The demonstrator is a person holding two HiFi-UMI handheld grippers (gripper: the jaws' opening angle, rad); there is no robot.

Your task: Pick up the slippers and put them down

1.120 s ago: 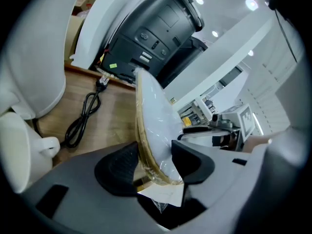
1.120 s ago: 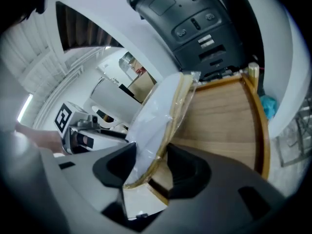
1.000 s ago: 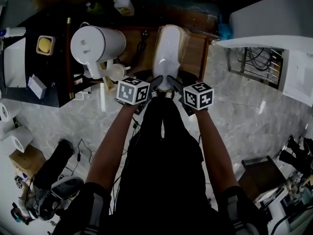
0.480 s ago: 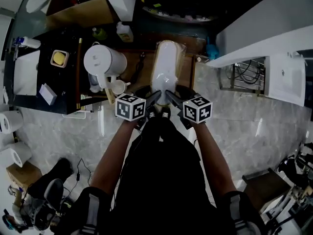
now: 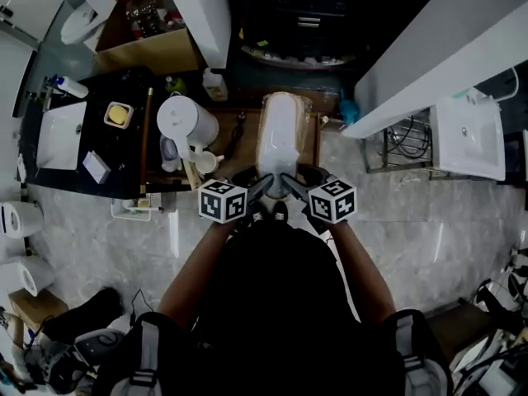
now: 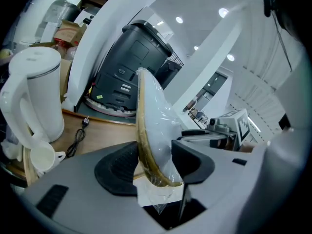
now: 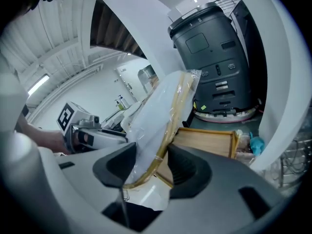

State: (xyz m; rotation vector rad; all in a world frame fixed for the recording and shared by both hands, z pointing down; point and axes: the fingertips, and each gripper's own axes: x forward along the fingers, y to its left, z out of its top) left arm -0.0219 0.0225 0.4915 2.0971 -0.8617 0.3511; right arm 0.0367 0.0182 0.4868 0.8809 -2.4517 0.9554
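The slippers, a white pair with tan sole edges wrapped in clear plastic, are held over a wooden table just past 12 o'clock from the person's arms. The left gripper is clamped on the near end of the pack from the 9 o'clock side and the right gripper from the 3 o'clock side; in each gripper view the dark pads are seen pressed against the wrapped soles. At 9 o'clock of the slippers, close by on the same table, a white kettle and a small white cup are found, with a black power cord laid between them and the pack. At 12 o'clock a dark grey machine is set between two white curved walls, so the room beyond the table's far edge is closed off. At 2 o'clock a blue cloth is lodged by the table's corner, and a wire rack is placed at 3 o'clock. Open marble floor is left at 4 o'clock and 8 o'clock. A black counter is found at 9 o'clock and paper rolls at 8 o'clock. The labels on the machine's front are too small to be read; only black-and-white square markers are shown on the grippers' cubes.
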